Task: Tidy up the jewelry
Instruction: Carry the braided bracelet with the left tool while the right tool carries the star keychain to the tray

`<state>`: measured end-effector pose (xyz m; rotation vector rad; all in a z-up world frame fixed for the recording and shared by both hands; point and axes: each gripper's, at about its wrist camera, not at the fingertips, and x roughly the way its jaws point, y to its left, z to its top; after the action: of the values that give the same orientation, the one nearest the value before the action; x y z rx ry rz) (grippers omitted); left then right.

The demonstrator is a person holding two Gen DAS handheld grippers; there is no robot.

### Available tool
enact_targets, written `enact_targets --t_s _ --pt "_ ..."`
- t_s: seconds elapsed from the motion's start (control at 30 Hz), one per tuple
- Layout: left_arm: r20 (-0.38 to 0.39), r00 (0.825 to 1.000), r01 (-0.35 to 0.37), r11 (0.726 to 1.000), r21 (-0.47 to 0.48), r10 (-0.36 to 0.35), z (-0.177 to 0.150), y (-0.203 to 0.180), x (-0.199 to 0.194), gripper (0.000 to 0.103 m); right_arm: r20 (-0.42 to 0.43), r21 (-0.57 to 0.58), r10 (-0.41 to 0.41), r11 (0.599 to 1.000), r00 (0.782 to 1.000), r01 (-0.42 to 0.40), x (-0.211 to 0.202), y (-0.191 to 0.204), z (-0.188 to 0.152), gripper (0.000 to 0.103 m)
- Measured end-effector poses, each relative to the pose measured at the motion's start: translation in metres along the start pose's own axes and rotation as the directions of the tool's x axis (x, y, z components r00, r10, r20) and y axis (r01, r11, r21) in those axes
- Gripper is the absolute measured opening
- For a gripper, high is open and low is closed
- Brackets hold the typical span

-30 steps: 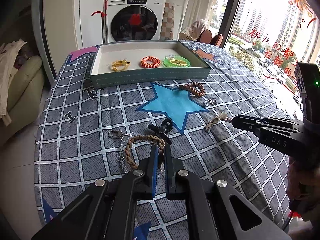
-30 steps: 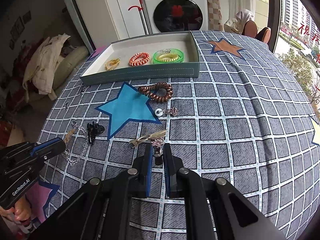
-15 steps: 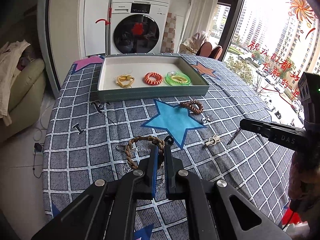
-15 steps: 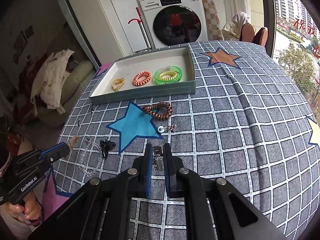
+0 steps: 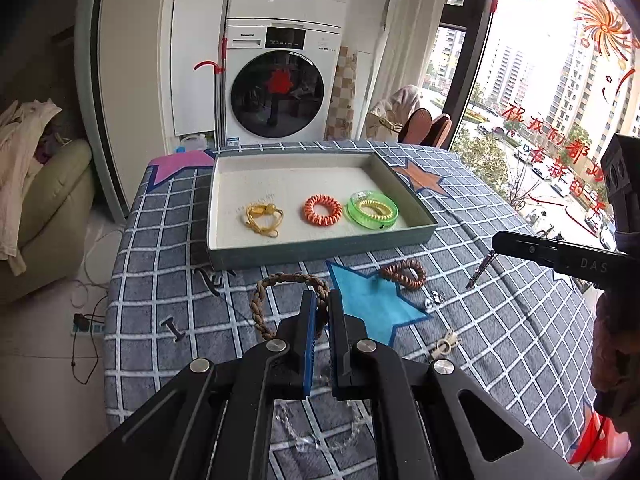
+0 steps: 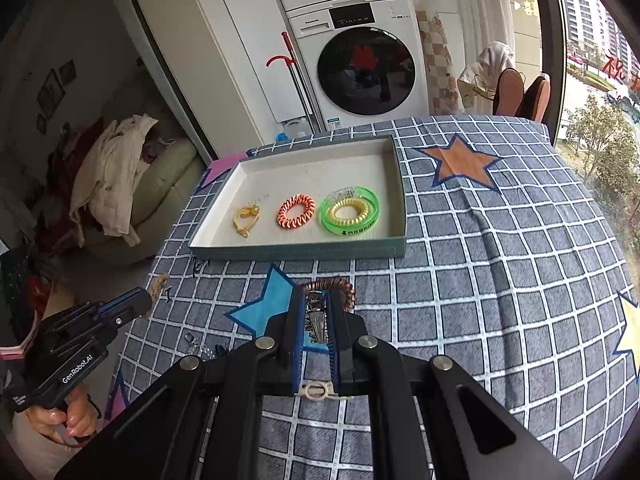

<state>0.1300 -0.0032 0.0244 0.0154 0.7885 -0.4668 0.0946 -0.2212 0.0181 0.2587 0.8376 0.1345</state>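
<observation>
**Grippers both clamped on jewelry, tray ahead**

Left gripper (image 5: 323, 304): jaws nearly closed, pinching a braided rope bracelet (image 5: 280, 292) that loops out to the left of the fingertips, bottom centre of the left wrist view. Clear bead chain (image 5: 316, 440) hangs below the fingers.

Right gripper (image 6: 318, 308): jaws nearly closed on a metal hair clip (image 6: 316, 320), lower centre of the right wrist view.

Tray (image 5: 320, 246) sits mid-frame on the checked tablecloth (image 5: 500, 320). Inside, left to right: yellow cord bracelet (image 5: 262, 216), orange coil hair tie (image 5: 320, 210), green bangle (image 5: 373, 211) with a yellow coil inside it.

On the cloth just below the tray: brown coil hair tie (image 5: 403, 274), small silver charm (image 5: 434, 301), cream clasp piece (image 5: 444, 346).
</observation>
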Motion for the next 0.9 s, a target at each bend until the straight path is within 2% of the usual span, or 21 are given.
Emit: enact_targets --t_s 0.23,0.5,0.7,0.9 --pt "0.015 0.999 -0.035 0.999 0.018 0.035 0.047 0.012 0.035 0.025 0.000 -0.003 0.020 1.000 1.000 -0.020 0.033 0.006 0.045 0.011" --pt "-0.017 0.995 -0.096 0.995 0.006 0.097 0.083 0.025 0.089 0.025 -0.022 0.008 0.035 0.999 0.999 -0.034 0.088 0.008 0.085 0.011" --pt "-0.046 0.990 -0.137 0.990 -0.020 0.136 0.097 0.038 0.130 0.025 -0.038 0.057 0.070 0.996 0.997 -0.068 0.129 -0.003 0.098 0.011" --pt "-0.073 0.983 -0.168 0.986 -0.020 0.166 0.097 0.047 0.162 0.025 -0.040 0.119 0.104 0.988 0.994 -0.099 0.161 -0.014 0.105 0.011"
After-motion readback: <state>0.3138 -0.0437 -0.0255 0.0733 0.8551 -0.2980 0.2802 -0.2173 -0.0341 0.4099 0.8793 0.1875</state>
